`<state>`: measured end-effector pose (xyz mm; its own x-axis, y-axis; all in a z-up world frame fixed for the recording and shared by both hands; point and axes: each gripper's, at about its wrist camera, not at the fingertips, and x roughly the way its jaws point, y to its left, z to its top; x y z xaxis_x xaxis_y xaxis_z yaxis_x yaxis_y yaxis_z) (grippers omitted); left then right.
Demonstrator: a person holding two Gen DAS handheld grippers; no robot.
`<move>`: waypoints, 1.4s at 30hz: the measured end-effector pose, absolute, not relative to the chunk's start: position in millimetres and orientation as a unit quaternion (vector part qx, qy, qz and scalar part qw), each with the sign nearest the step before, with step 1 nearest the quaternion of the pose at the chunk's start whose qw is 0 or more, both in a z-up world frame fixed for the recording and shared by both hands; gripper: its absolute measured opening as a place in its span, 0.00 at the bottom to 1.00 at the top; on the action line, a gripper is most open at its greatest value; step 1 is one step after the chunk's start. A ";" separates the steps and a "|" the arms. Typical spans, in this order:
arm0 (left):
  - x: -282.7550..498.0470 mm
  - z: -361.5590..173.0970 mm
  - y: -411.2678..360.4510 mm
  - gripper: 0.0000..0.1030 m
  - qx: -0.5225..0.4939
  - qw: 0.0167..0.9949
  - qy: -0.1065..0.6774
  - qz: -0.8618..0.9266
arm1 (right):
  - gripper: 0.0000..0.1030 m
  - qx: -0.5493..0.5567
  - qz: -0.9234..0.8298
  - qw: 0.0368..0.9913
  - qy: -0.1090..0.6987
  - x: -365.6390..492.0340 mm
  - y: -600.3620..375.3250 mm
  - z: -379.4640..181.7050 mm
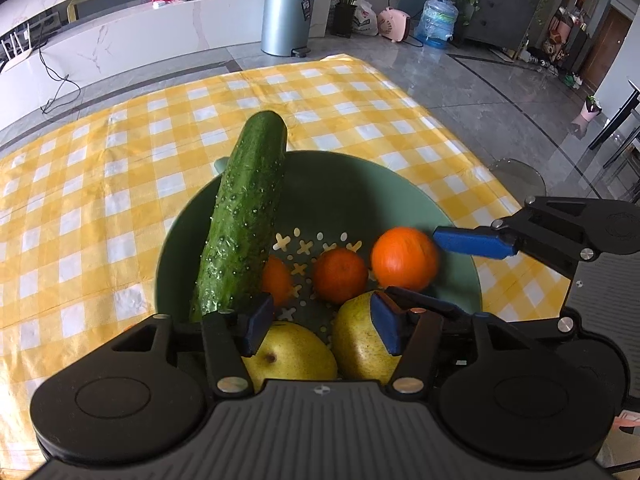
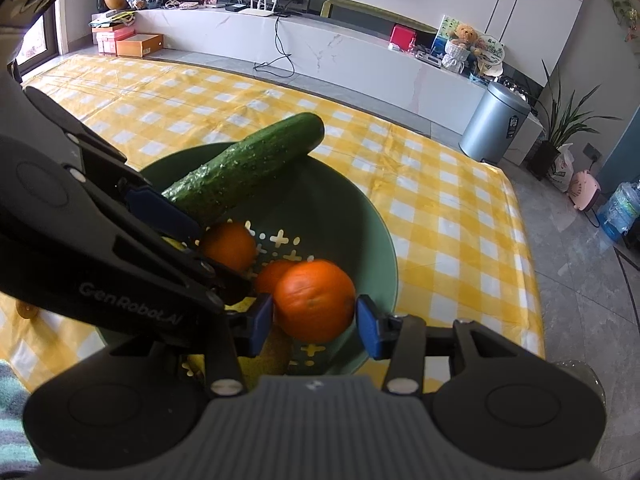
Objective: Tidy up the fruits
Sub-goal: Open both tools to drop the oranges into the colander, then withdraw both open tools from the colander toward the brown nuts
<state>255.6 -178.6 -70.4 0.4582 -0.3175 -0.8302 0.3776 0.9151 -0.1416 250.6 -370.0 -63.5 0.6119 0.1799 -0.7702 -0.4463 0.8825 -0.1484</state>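
Yellow checked tablecloth [image 1: 120, 200] is lying bare around the green colander bowl [image 1: 340, 184], which is sitting toward its near edge. Bowl is already holding a cucumber [image 1: 244, 216] leaning over the far rim, two pears [image 1: 360, 340], two oranges [image 1: 340, 276]. Right gripper [image 2: 315, 318] is holding a third orange [image 2: 314, 300] between its pads, over the bowl. Left gripper [image 1: 320, 326] is hanging wide open above the pears. Judgement: sorting nearly finished; this orange is awaiting release.

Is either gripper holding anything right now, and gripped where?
Right gripper brackets an orange across its middle; contact unclear. Left gripper holds nothing.
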 end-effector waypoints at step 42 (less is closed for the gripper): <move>144.9 -28.1 -47.2 0.68 0.074 0.896 0.415 -0.139 | 0.76 0.056 0.131 0.913 0.382 133.1 -292.0 -53.3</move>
